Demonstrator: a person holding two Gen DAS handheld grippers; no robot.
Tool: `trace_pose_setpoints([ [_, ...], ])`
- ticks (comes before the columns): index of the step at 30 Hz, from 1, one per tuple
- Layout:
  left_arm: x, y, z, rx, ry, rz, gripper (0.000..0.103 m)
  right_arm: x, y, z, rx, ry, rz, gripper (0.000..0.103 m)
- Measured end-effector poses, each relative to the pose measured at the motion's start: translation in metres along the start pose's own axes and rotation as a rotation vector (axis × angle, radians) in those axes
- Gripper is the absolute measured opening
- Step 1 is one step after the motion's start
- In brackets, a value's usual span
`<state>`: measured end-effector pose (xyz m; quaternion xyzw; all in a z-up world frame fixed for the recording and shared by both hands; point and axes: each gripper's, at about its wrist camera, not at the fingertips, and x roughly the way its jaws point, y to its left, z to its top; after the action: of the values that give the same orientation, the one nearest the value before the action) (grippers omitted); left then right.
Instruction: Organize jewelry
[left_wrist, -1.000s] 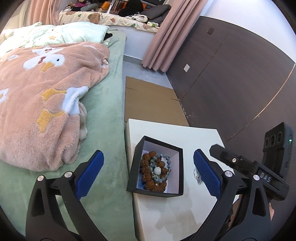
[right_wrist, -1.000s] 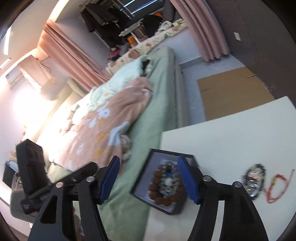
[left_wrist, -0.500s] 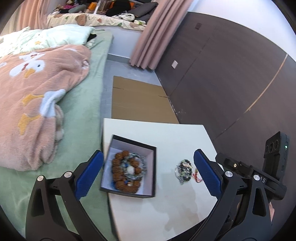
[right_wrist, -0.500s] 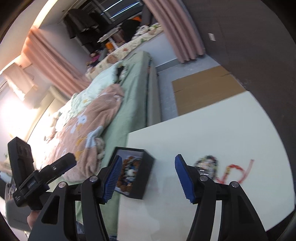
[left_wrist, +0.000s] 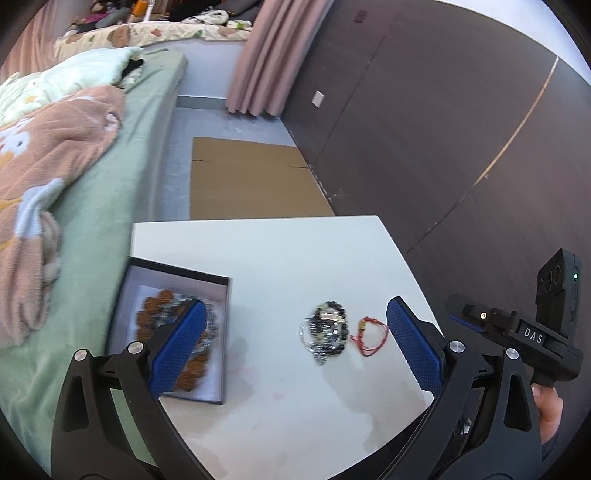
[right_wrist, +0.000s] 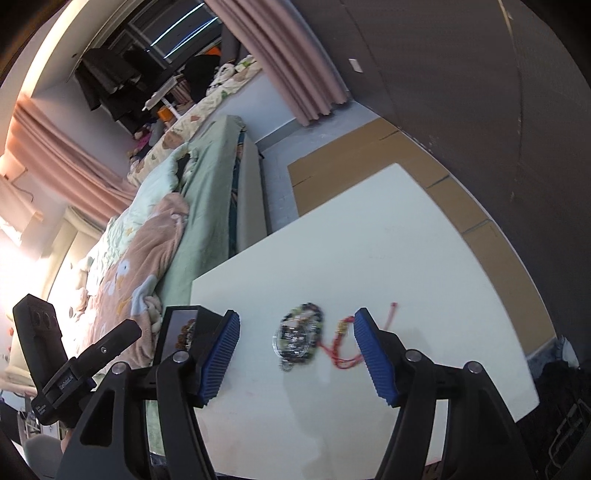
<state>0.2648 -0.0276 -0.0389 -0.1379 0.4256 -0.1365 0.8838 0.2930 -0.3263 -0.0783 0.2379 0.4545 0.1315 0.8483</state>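
Note:
On the white table (left_wrist: 295, 258) stands a black open box (left_wrist: 177, 271) with brown and grey bead bracelets (left_wrist: 155, 306) inside. To its right lie a dark bead pile (left_wrist: 327, 330) and a red cord bracelet (left_wrist: 371, 336). My left gripper (left_wrist: 295, 306) hovers open above them, its left finger over the box. In the right wrist view my right gripper (right_wrist: 295, 315) is also above the bead pile (right_wrist: 299, 334) and red cord (right_wrist: 340, 347). Its jaws are opening and grip nothing. The box (right_wrist: 177, 325) is partly hidden behind its left finger.
A bed with a green sheet (left_wrist: 110, 221) and a pink blanket (left_wrist: 44, 155) runs along the table's left side. Flat cardboard (left_wrist: 251, 181) lies on the floor beyond the table. A dark panelled wall (left_wrist: 443, 129) stands on the right.
Both grippers have swung right across the table, from over the box to over the loose bead pile and red cord. The right gripper's jaws now stand a little wider.

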Motion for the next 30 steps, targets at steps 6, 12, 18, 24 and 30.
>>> trace_pose_setpoints([
  [6, 0.031, -0.032, -0.006, 0.072, 0.045, -0.002, 0.092, 0.000, -0.023, 0.005, 0.029, 0.018, -0.004, 0.064],
  [12, 0.060, -0.049, -0.011, 0.116, 0.097, 0.007, 0.085, 0.000, -0.041, 0.006, 0.047, 0.028, -0.019, 0.064],
  [18, 0.089, -0.058, -0.024, 0.167, 0.149, 0.025, 0.075, 0.010, -0.057, 0.006, 0.070, 0.063, -0.042, 0.063],
  [24, 0.114, -0.062, -0.034, 0.217, 0.193, 0.053, 0.065, 0.014, -0.068, 0.008, 0.074, 0.074, -0.057, 0.063],
  [30, 0.126, -0.061, -0.040, 0.232, 0.199, 0.067, 0.061, 0.020, -0.069, 0.009, 0.070, 0.090, -0.061, 0.063],
])
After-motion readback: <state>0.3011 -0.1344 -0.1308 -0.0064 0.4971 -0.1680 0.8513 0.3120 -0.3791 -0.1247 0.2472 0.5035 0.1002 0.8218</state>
